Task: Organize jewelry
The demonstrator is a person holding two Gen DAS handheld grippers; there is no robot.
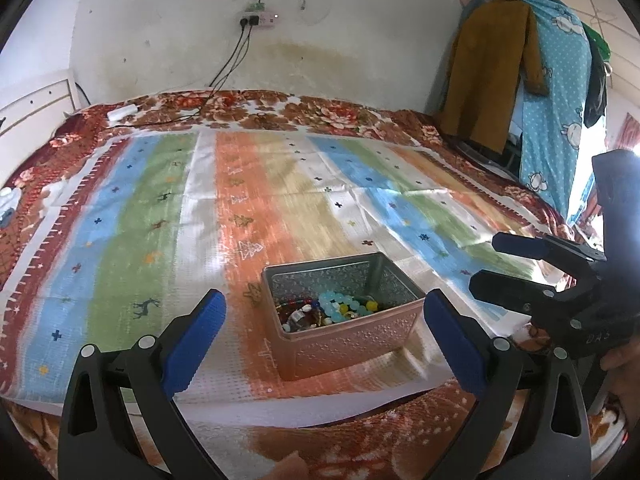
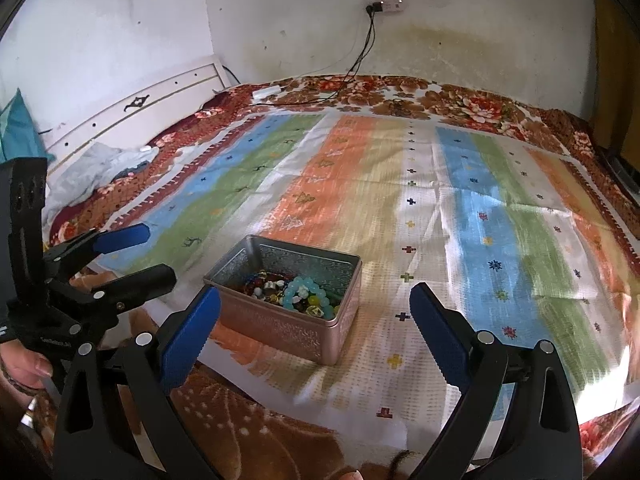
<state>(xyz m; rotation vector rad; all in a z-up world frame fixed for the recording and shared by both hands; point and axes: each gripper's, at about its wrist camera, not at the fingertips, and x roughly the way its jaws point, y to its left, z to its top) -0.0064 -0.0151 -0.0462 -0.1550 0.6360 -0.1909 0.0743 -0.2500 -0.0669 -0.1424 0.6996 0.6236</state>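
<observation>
**Both grippers spread, tin between them**

Left gripper [image 1: 324, 320] nearest: blue-padded fingers [image 1: 192, 336] wide apart, gripping nothing, raised over the near edge of the striped cloth [image 1: 160, 184]. Right gripper [image 2: 316, 316] likewise spread and empty. Rose-coloured embossed tin [image 1: 352, 344] sits lidless on the cloth's orange stripe, just ahead of both. Inside it: a heap of beaded jewelry [image 1: 332, 310], pale blue beads on top. Cloth lies over a floral blanket [image 1: 328, 116]. Power strip [image 1: 258, 20] on the wall behind.
</observation>
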